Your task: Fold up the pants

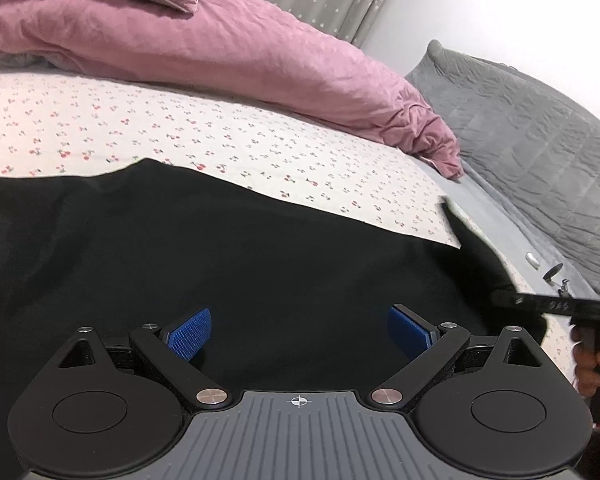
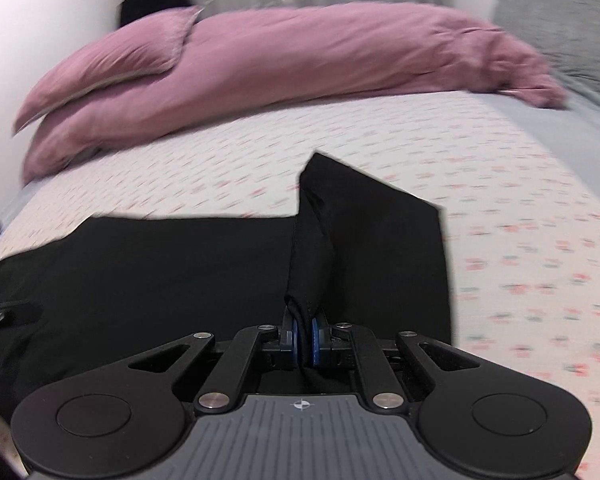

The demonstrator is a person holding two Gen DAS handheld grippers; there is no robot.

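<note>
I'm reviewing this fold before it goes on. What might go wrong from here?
1. The right gripper pinches only a thin bunch of the pants; it may slip out mid-fold.
2. The left gripper is open above the cloth, pinning nothing, so the pants may drag across the sheet and fold skewed.

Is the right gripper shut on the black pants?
Yes: the right gripper has its blue pads pinching a raised ridge of the black fabric pants.

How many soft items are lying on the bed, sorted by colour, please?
Black: 1, the pants.
Pink: 2, the pillow and the duvet.
Grey: 1, the quilted blanket.
Total: 4.
</note>
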